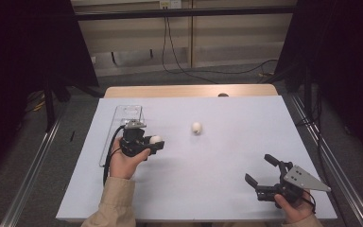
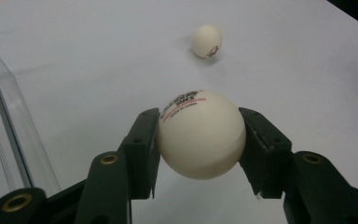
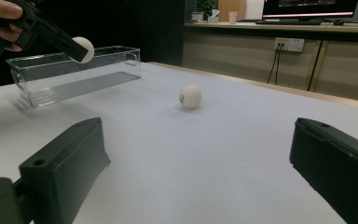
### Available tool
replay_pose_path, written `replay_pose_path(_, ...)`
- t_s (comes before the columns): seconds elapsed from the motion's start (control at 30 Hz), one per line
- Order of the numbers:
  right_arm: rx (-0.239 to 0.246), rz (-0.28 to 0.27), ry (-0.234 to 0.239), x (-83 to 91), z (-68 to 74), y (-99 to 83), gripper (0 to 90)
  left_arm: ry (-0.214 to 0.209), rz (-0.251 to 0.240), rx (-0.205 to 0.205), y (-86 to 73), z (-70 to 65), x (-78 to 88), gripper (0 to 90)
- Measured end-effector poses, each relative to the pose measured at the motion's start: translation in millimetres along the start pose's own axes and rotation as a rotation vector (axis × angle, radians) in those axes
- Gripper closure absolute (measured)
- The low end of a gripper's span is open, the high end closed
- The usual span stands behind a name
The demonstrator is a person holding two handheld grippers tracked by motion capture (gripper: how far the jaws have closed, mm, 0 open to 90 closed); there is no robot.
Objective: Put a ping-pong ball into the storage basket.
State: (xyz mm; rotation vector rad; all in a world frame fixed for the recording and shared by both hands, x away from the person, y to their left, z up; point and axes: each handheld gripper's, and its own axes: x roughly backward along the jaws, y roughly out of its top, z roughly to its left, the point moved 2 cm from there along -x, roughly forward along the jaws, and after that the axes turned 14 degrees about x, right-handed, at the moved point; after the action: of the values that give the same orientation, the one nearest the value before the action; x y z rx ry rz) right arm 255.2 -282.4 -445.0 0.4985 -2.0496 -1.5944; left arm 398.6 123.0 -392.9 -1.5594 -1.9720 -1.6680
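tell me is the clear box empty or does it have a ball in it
Empty: the clear box shows only its bare floor. One ball sits in the left gripper, the other ball on the table.

A smooth matt cream ball (image 2: 200, 135) sits between matt black plastic claw pads (image 2: 142, 149), beside a glossy clear plastic bin (image 3: 74, 74) on the matt white bench (image 1: 227, 156)

table (image 1: 227, 156): pale lavender-white top, wooden edge (image 1: 189, 91) showing at the far side. floor (image 1: 75, 118): grey. far wall (image 1: 227, 42): beige panels, a wall socket (image 1: 169, 4) near the top, black cables (image 1: 179, 66) trailing down to the floor. dark curtains (image 1: 23, 56) at both sides. metal rails (image 1: 33, 165) flank the table. counter (image 3: 279, 28) with what seems a monitor (image 3: 307, 7). light: dim, even.
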Motion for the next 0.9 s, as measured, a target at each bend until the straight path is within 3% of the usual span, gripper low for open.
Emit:
replay_pose_path(0.07, 0.0, 0.0, 0.0, 0.0, 0.0, 0.0, 2.8, 0.002, -0.006, 0.015, -0.3, 0.4, 0.8, 51.1)
replay_pose_path(0.9, -0.002, -0.002, -0.003, 0.3, -0.4, 0.1, 2.8, 0.027, -0.027, 0.03, 1.4, 10.0, 10.3, 51.1)
